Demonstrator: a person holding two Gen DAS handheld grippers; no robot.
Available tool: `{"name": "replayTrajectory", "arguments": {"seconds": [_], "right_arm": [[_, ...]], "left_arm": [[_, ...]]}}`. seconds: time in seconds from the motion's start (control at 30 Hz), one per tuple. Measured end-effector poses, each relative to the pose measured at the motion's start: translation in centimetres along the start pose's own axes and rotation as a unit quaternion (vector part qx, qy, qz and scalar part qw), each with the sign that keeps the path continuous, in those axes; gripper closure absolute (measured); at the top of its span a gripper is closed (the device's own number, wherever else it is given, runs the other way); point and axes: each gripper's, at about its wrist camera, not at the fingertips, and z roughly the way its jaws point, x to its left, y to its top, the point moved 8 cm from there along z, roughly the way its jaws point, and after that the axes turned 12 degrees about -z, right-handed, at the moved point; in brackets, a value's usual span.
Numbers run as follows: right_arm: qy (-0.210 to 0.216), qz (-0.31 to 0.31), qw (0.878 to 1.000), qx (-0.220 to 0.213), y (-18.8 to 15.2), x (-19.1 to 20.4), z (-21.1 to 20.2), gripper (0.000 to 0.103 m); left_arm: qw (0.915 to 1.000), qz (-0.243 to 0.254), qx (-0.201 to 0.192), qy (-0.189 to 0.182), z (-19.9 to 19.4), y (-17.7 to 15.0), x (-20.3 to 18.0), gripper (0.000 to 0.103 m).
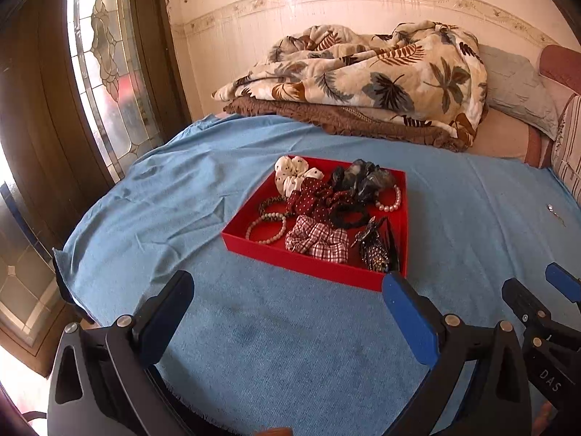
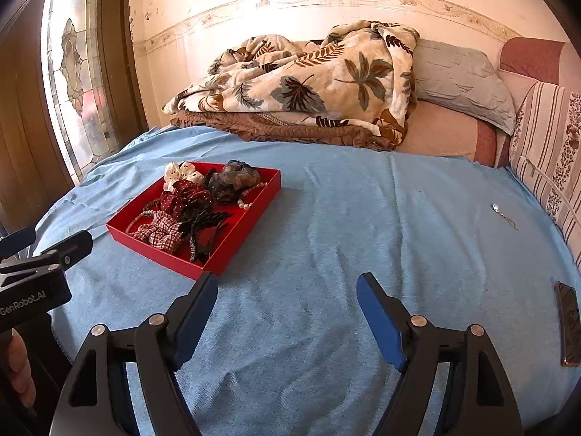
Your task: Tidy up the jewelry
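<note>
Hovering above the blue bedspread, both grippers stood spread and empty — nothing lay between the fingers of either. The left gripper faced the red tray head-on, its fingertips just short of the near wall; the right gripper pointed at bare cloth to the right of the tray. Inside the tray lay the gathered pieces: a checked scrunchie, a red dotted scrunchie, a white dotted one, a dark gauzy one, pearl bracelets and a dark hair clip. One small silver trinket remained outside, well apart on the spread near the striped cushion; what kind of piece it was could not be told. The step in hand appeared to be the collecting of this last stray item — the tray looked almost fully loaded. The next move would likely call for the right gripper to travel toward the trinket, descend with fingers narrowed to suit so thin an object, and pinch it off the soft cloth without snagging the fabric.
</note>
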Motion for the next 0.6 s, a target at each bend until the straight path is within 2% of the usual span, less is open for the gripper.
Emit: {"name": "replayTrajectory", "arguments": {"seconds": [0.6], "right_arm": [[-0.005, -0.018, 1.000, 0.012, -0.2, 1.7, 0.3, 0.018]], "left_arm": [[0.9993, -0.021, 0.029, -0.014, 0.8, -0.8, 0.8, 0.000]]}}
